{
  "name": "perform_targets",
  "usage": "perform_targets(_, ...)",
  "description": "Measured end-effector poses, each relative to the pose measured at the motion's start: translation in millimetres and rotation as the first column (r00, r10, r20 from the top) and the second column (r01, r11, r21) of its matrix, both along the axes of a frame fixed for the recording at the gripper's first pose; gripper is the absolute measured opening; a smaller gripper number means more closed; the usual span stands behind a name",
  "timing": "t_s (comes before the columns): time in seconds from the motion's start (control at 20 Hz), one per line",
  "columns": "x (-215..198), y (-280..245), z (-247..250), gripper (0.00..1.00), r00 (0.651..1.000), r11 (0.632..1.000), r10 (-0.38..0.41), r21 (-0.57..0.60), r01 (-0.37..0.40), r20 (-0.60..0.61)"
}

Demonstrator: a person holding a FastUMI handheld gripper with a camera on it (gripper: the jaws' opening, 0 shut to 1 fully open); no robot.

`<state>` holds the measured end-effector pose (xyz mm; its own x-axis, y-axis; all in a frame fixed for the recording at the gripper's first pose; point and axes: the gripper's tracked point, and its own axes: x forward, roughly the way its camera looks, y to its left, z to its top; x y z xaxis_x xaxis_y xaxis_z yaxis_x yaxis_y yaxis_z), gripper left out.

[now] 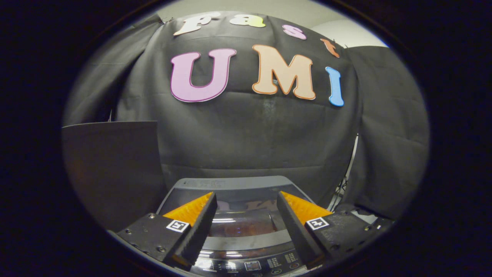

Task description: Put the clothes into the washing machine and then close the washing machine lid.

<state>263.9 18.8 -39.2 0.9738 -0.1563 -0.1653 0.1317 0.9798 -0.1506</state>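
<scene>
Two ribbed, wedge-shaped fingers [246, 207] spread apart, empty, above the washing machine's [246, 265] closed glossy glass lid [246, 223].

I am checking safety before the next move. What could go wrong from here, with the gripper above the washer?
1. The lid lies shut and glossy, so the open gripper, holding nothing, may slip off its smooth edge when lifting.
2. The control panel sits right below the fingers; a low approach might press a button.
3. No clothes are held, so loading cannot start yet.
</scene>
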Motion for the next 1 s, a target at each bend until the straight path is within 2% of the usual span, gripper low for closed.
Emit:
perform_targets(0.45, -62, 14, 37, 0.95, 0.999, 0.999, 0.036, -0.004, -0.036, 0.022)
perform_targets(0.7, -99, 7, 59, 0.95, 1.000, 0.998, 0.023, -0.054, -0.022, 0.015)
perform_targets(1.0, -143, 3, 103, 0.95, 0.996, 0.998, 0.056, -0.033, -0.054, 0.070)
